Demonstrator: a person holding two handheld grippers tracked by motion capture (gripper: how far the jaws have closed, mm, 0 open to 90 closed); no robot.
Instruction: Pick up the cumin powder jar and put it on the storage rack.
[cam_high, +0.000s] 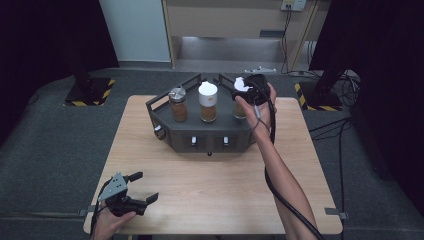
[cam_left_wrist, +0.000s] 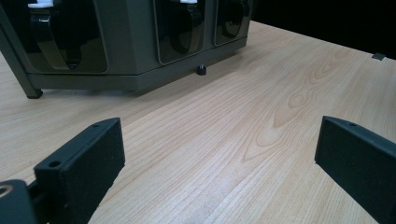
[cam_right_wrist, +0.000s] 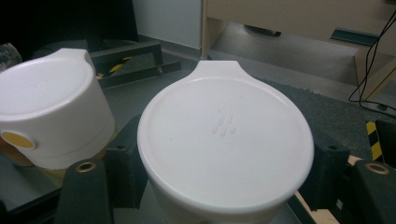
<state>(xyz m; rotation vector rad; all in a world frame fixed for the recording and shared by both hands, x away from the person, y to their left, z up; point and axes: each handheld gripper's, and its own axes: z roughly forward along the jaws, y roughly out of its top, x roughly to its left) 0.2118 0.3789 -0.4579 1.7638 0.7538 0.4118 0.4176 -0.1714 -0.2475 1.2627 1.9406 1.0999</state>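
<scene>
Right gripper (cam_right_wrist: 224, 186) clamps the white jar cap (cam_right_wrist: 225, 140) between its jaws, seating it in the rack (cam_high: 165, 102); left gripper (cam_high: 131, 192) waits open.

I see the rack (cam_high: 165, 112) toward the far edge of the counter (cam_high: 210, 190), roughly centred. Three jars stand in a row on it: left jar (cam_high: 178, 104), middle jar (cam_high: 208, 101), right jar (cam_high: 241, 102). My right hand-held gripper (cam_high: 248, 89) sits at the right jar, jaws either side of its lid (cam_right_wrist: 224, 140). My left hand-held gripper (cam_high: 141, 187) is at the near left corner of the counter, well apart from the rack.
</scene>
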